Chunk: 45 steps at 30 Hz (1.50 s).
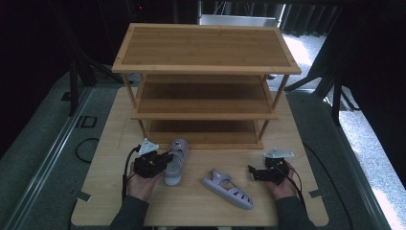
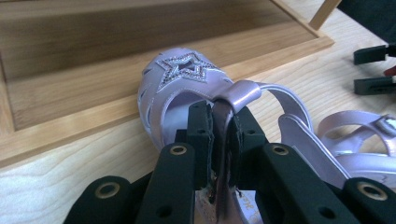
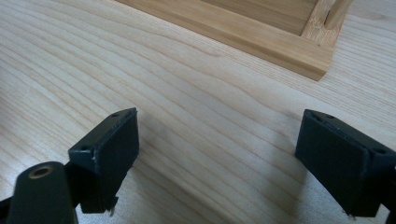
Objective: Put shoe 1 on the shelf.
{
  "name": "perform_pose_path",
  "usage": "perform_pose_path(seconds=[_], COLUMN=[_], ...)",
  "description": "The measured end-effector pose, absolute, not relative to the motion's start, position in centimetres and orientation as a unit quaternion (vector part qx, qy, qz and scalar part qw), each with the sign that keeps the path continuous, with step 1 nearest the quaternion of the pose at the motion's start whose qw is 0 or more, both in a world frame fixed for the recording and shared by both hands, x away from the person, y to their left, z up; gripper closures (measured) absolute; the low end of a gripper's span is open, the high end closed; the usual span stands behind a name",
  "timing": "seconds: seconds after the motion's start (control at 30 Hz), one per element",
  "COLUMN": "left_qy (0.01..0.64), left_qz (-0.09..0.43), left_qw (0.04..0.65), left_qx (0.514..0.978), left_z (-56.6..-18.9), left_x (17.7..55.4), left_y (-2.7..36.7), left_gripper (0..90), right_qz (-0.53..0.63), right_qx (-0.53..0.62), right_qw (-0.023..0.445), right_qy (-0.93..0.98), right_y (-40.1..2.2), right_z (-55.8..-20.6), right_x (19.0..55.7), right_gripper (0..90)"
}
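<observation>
A lilac sandal (image 1: 176, 163) with a glittery star on its toe (image 2: 182, 70) lies on the table in front of the rack, toe toward it. My left gripper (image 1: 165, 158) is shut on its upper strap, which is pinched between the black pads in the left gripper view (image 2: 223, 116). The matching second sandal (image 1: 229, 188) lies on its side at the table's front middle, also seen at the right edge of the left gripper view (image 2: 359, 126). My right gripper (image 1: 252, 172) rests to that sandal's right, open, with bare table between its pads (image 3: 224, 140).
A three-tier wooden shoe rack (image 1: 206, 67) stands at the back of the light wooden table (image 1: 110, 191), with bare shelves. Its bottom rail (image 3: 261, 37) lies just beyond the right gripper. Dark floor and stand legs surround the table.
</observation>
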<state>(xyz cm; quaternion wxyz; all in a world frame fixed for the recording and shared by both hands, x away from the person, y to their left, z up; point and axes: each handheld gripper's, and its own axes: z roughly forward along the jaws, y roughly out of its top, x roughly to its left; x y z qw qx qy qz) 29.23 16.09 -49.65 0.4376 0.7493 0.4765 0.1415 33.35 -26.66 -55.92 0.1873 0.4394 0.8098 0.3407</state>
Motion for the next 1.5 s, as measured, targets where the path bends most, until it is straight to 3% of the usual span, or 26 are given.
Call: perform_pose_path(seconds=[1.5], left_qy=[0.33], left_qz=[0.125], left_qw=[0.476], left_qx=[0.805], left_z=[-41.3], left_x=[32.1], left_y=[9.4], left_gripper=[82.1], right_qz=[0.341], right_qx=[0.44], right_qw=[0.187], right_qy=[0.809], right_y=[-26.6], right_z=[-55.9], right_x=[33.4], right_gripper=[12.9])
